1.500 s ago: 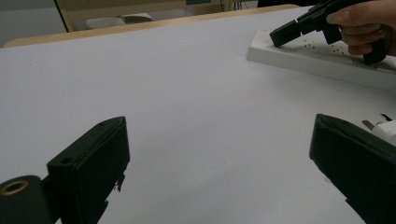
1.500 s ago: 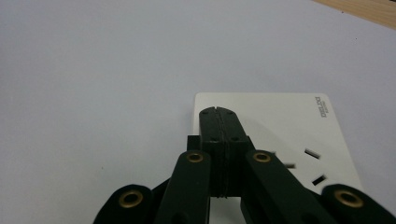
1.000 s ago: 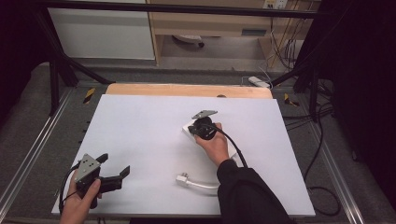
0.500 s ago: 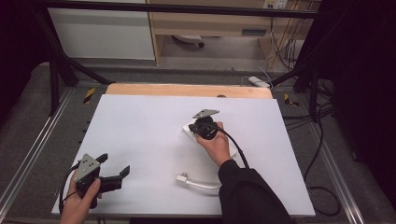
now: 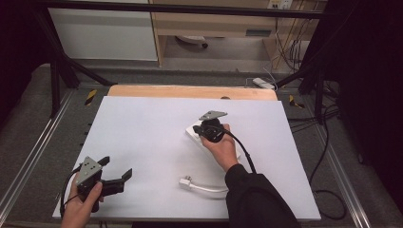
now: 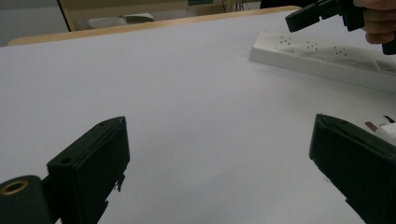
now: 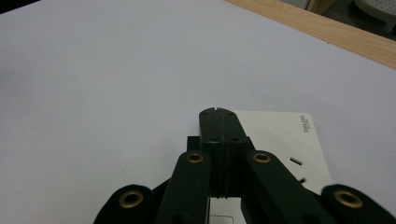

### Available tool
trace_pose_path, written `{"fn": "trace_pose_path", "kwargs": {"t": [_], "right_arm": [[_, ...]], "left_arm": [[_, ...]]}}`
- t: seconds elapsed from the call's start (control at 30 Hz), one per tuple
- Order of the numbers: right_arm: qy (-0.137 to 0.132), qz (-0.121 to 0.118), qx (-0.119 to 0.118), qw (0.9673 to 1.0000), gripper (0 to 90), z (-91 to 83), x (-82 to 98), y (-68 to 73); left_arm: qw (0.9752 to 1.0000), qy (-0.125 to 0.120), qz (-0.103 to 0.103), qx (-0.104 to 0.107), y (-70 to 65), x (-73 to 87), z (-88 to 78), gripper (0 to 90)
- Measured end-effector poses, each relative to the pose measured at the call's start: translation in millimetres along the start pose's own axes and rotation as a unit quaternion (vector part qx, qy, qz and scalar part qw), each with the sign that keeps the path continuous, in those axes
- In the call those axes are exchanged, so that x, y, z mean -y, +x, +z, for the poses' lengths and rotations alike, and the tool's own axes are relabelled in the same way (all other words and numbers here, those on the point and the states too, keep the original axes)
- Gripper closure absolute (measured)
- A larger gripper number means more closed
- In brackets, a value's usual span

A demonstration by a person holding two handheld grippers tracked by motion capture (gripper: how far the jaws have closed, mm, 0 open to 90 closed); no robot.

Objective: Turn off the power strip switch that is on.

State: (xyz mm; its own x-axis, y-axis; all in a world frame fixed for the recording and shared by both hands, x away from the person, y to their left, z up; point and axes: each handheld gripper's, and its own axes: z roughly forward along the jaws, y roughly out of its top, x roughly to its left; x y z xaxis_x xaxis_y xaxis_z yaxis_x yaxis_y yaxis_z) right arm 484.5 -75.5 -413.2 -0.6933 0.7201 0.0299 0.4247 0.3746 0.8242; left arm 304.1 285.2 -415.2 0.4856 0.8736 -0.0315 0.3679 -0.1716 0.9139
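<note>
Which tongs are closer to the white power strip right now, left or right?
Right. The right tongs sit shut directly over the power strip near the table's middle. The left tongs are open near the table's front left corner, well away from it.

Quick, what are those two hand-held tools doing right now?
Left tool: open, holding nothing.
Right tool: closed, nothing between its jaws, above the white power strip.
</note>
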Motion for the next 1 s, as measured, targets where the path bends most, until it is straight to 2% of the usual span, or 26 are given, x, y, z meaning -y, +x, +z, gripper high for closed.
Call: {"fn": "trace_pose_path", "kwargs": {"t": [0.33, 0.67, 0.83, 1.0], "right_arm": [[-0.016, 0.013, 0.001, 0.9998, 89.8, -18.8, 1.0, -6.7], [-0.035, 0.023, -0.002, 0.9991, 83.3, -41.9, -3.2, -8.6], [-0.048, 0.024, -0.001, 0.9986, 76.2, -51.9, -3.9, -7.5], [-0.055, 0.035, 0.001, 0.9979, 60.4, -60.8, -4.5, -7.9]], "left_arm": [[1.0000, 0.001, 0.001, 0.000, -0.5, 0.2, 0.4, 4.9], [1.0000, 0.002, 0.000, 0.000, -0.5, 0.4, 0.5, 4.9], [1.0000, 0.002, 0.001, -0.002, -0.6, 0.4, 0.3, 4.9], [1.0000, 0.002, 0.001, -0.001, -0.6, 0.6, 0.4, 4.9]]}}
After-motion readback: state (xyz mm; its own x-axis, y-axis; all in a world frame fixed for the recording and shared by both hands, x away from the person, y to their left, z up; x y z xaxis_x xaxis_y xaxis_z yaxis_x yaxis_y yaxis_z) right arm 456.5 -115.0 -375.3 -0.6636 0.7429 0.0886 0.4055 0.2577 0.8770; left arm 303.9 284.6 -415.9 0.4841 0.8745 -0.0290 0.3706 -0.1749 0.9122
